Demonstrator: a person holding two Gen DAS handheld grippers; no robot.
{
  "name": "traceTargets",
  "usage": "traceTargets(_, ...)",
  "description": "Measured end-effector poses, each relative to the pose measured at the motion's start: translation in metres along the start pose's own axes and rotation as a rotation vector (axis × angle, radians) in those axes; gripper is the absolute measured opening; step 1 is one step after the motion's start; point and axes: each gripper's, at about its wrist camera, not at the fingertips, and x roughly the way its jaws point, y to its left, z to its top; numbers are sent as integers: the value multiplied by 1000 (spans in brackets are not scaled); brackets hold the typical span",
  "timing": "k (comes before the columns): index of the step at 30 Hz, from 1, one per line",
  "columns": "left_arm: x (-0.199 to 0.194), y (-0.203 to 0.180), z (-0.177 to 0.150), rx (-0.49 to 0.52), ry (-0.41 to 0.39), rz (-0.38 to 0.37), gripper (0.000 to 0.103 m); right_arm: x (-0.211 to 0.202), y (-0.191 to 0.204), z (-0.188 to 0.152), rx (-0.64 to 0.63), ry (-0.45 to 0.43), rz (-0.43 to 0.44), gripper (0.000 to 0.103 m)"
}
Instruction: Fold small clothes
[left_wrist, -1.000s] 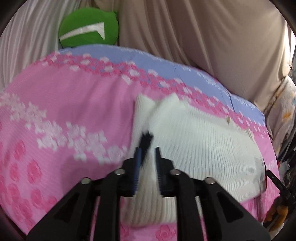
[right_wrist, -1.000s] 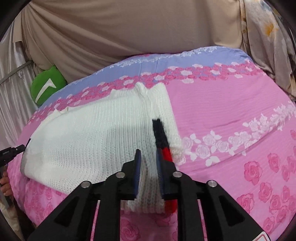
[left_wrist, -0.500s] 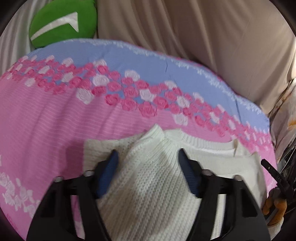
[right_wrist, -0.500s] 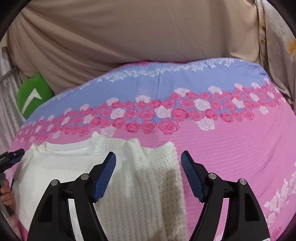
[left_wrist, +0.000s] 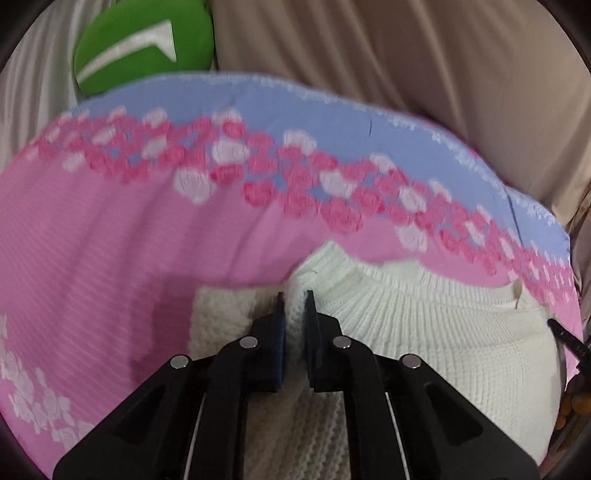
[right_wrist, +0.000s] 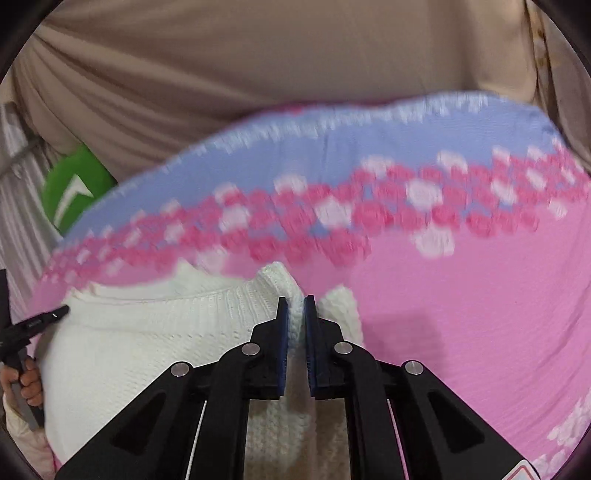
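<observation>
1. On the pink bed cover, a white knit sweater is lying at the near edge, and I am looking at it from both sides.
2. I am pinching a ridge of the sweater with my left gripper, and its two blue pads are squeezing the knit tight between them.
3. I am doing the same with my right gripper, which is holding a fold of the sweater between its nearly closed pads.
4. Both pinches are sitting close to the ribbed band that is running along the far edge of the sweater.
5. Far behind the sweater, the bed cover is showing a row of pink and white roses and then a blue strip.
6. A green cushion with a white mark is sitting at the far left, next to a tan curtain.
7. At the left edge of the right view, a hand is holding the handle of the other gripper.
8. Both pictures are looking a bit blurry.
</observation>
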Motion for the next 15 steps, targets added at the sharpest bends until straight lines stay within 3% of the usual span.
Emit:
traceTargets(3, -11, -4, -2, 21, -33, 23, 10, -39, 8, 6, 17, -109, -45, 11)
traceTargets(4, -21, -4, -4, 15, -48, 12, 10, -52, 14, 4, 11, -142, -46, 18)
traceTargets(7, -67, -16, -20, 32, -133, -40, 10, -81, 44, -11, -56, -190, 66, 18)
traceTargets(10, -100, -43, -42, 100, -176, -101, 9, -77, 104, -46, -197, -95, 225, 18)
traceTargets(13, -92, -76, -68, 189, -77, -196, 10, -55, 155, -90, -294, 50, 386, 17)
traceTargets(15, -74, -83, -86, 219, -11, -164, 10, -42, 171, -110, -351, 98, 384, 16)
